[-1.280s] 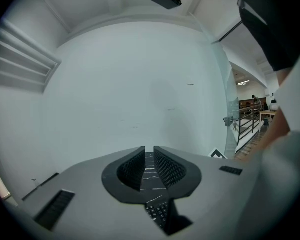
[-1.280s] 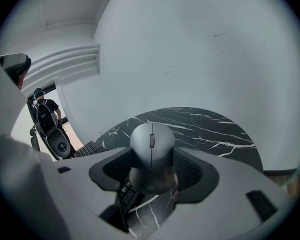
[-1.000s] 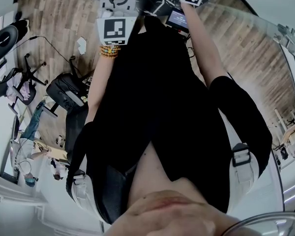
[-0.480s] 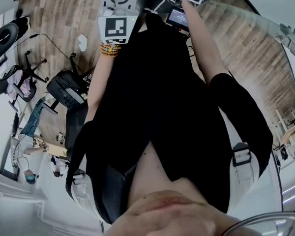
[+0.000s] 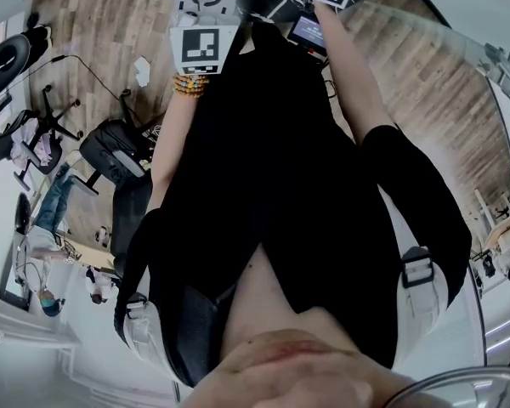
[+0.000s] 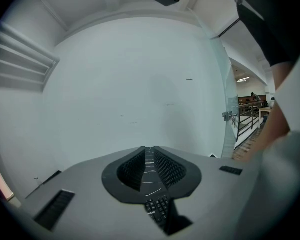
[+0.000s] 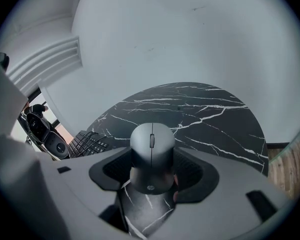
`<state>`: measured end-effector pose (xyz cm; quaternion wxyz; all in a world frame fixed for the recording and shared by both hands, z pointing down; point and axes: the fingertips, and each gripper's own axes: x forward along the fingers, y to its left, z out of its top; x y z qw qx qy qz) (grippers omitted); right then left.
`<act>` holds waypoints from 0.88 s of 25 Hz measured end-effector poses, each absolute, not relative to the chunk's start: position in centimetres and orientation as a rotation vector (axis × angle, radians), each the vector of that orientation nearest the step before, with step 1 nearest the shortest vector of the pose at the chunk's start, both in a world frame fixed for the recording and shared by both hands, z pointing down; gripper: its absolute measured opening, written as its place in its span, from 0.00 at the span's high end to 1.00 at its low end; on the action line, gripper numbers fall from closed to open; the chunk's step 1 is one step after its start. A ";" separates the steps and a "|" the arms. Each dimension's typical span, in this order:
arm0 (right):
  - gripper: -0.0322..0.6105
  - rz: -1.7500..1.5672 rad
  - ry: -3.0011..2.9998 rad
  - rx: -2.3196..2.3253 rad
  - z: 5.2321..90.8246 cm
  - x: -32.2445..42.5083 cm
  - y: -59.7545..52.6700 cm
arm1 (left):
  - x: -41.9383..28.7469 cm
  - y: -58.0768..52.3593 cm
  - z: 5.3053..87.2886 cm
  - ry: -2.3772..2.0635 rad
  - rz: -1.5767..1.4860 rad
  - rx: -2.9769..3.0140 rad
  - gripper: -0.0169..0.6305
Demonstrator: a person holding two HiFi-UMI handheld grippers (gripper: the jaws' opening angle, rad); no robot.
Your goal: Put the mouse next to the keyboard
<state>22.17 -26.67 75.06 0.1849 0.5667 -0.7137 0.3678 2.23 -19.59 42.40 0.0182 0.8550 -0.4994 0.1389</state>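
Grey mouse [image 7: 151, 154], visible only in right gripper view, clamped by right hand-held gripper [image 7: 151, 165]; left hand-held gripper [image 6: 149, 156] near-closed.

The left forearm [image 5: 167, 151] and right forearm [image 5: 344, 66] stretch forward. The left gripper [image 6: 149, 165] has its jaws almost together with nothing between them; the right gripper [image 7: 151, 170] clamps a rounded dark grey computer mouse [image 7: 151, 149] between its jaws.

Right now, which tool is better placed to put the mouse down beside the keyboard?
Right. The right tool is shut on the mouse over the marble table, with the keyboard in view at its left. The left tool holds nothing.
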 end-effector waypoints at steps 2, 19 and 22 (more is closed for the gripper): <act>0.53 1.054 -1.997 1.581 75.6 22.1 -26.4 | 2.2 -19.7 42.5 -1.553 0.429 2.654 0.88; 0.53 1.099 -1.916 1.492 77.8 22.1 -24.4 | 2.1 -19.7 43.4 -1.527 0.431 2.646 0.88; 0.53 1.119 -1.907 1.493 77.9 21.9 -24.1 | 1.8 -19.6 43.3 -1.526 0.430 2.646 0.88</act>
